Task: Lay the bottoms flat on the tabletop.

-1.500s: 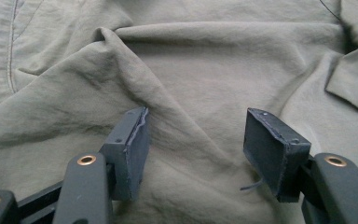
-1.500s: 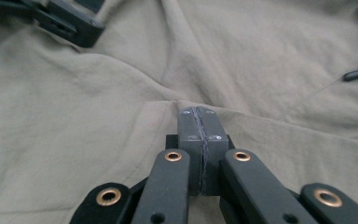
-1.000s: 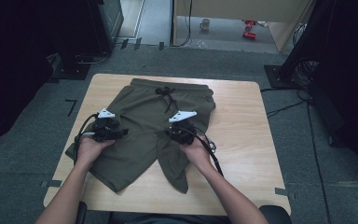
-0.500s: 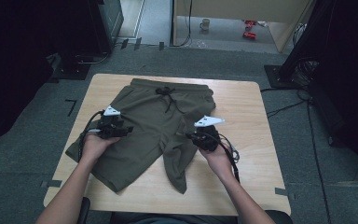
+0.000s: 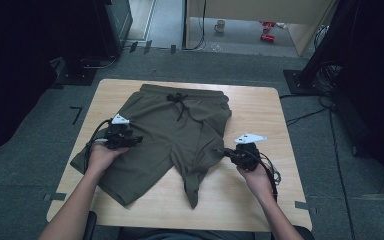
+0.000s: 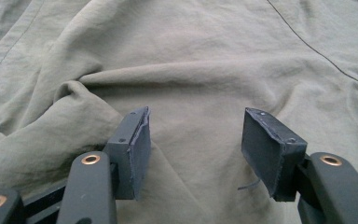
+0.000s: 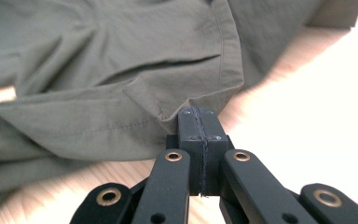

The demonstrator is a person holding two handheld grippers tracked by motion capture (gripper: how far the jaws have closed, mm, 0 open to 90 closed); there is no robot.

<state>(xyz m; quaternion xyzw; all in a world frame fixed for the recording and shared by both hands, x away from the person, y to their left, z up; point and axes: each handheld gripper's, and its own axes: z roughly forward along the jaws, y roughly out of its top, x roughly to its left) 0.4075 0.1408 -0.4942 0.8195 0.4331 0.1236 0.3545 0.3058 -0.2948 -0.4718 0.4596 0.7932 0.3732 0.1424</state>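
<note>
Olive green shorts (image 5: 170, 135) lie flat on the wooden table (image 5: 260, 110), waistband and black drawstring (image 5: 180, 102) at the far side. My left gripper (image 5: 136, 140) rests on the shorts' left leg, its jaws open over wrinkled cloth (image 6: 191, 56) with nothing pinched between the pads (image 6: 140, 144). My right gripper (image 5: 226, 151) is at the right side of the shorts, shut on the hem of the right leg (image 7: 144, 100). The cloth is drawn out toward it in a fold. In the right gripper view the jaws (image 7: 199, 116) are pressed together with the hem caught at their tips.
Bare table wood lies right of the shorts and along the near edge. On the floor beyond the table stand a mug (image 5: 221, 24) and red objects (image 5: 267, 30). Dark equipment racks (image 5: 105, 25) and cables (image 5: 310, 115) flank the table.
My right gripper has moved right from the middle of the shorts toward the table's right side, dragging the leg hem with it. The left gripper has stayed in place.
</note>
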